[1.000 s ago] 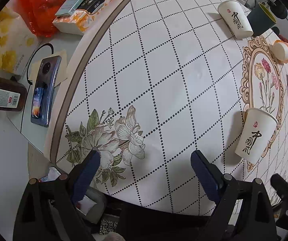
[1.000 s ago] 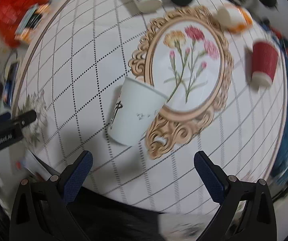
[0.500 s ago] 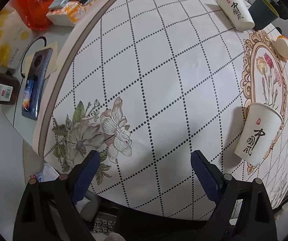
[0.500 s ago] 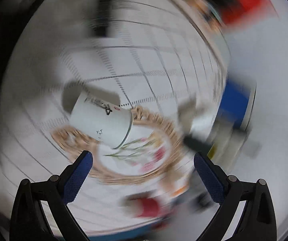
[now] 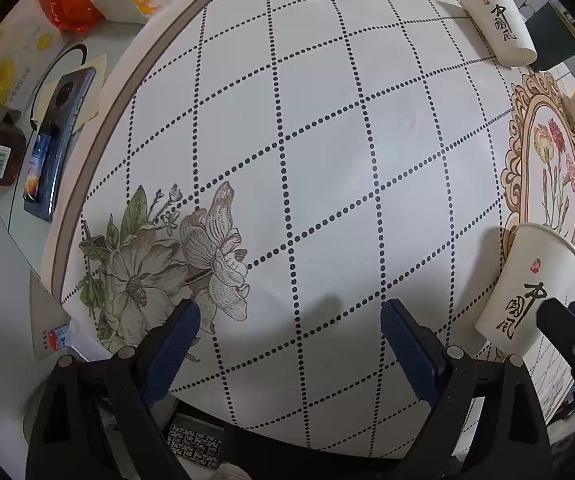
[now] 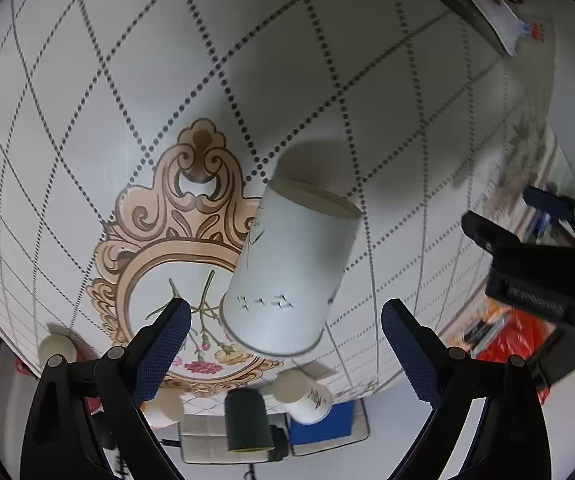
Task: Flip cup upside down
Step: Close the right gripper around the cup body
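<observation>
We bring the right gripper (image 6: 283, 344), inverted, its parted jaws just narrowing but not yet touching, squarely round the upright paper cup (image 6: 291, 268), left gripper (image 5: 287, 344) hanging released over the tablecloth (image 5: 327, 140).

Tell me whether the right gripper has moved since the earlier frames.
Yes. The right gripper has rolled over: the ornate frame print now appears inverted, and the white cup looms larger, nearer. Its jaws have been closing slightly, not gripping.
</observation>
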The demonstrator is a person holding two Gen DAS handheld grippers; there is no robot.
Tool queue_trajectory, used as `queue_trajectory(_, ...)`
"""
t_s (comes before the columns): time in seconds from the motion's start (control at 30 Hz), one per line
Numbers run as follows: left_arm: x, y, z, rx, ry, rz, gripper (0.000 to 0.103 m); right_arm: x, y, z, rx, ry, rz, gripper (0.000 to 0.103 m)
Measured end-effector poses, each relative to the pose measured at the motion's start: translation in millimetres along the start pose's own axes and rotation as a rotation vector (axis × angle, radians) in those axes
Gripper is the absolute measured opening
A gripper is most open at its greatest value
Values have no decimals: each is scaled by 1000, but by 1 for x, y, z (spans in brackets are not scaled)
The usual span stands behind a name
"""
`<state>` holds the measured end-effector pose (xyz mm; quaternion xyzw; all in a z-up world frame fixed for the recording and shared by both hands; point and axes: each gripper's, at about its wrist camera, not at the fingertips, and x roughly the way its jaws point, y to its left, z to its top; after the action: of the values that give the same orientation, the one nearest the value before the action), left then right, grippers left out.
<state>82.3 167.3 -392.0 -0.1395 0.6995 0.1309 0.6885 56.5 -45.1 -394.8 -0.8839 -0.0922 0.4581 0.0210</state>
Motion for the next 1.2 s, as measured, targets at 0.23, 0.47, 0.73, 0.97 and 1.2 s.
queue_trajectory(0.23, 16, -10, 0, 0, 23, 9, 93, 25, -2, -6, -19, -14, -6, 92)
queue_trajectory(0.47, 18, -18, 11, 10, 24, 18, 93, 44, -5, -19, -30, -22, -3, 88)
queue_trajectory(0.73, 12, -25, 28, 21, 19, 26, 93, 63, -13, -29, 3, -21, 13, 71)
queue_trajectory(0.97, 12, -29, 35, 28, 24, 29, 93, 66, -34, -32, 87, -30, 21, 68)
queue_trajectory(1.2, 1, -24, 22, 37, 12, 39, 93, 70, -58, -40, 242, -11, 31, 67)
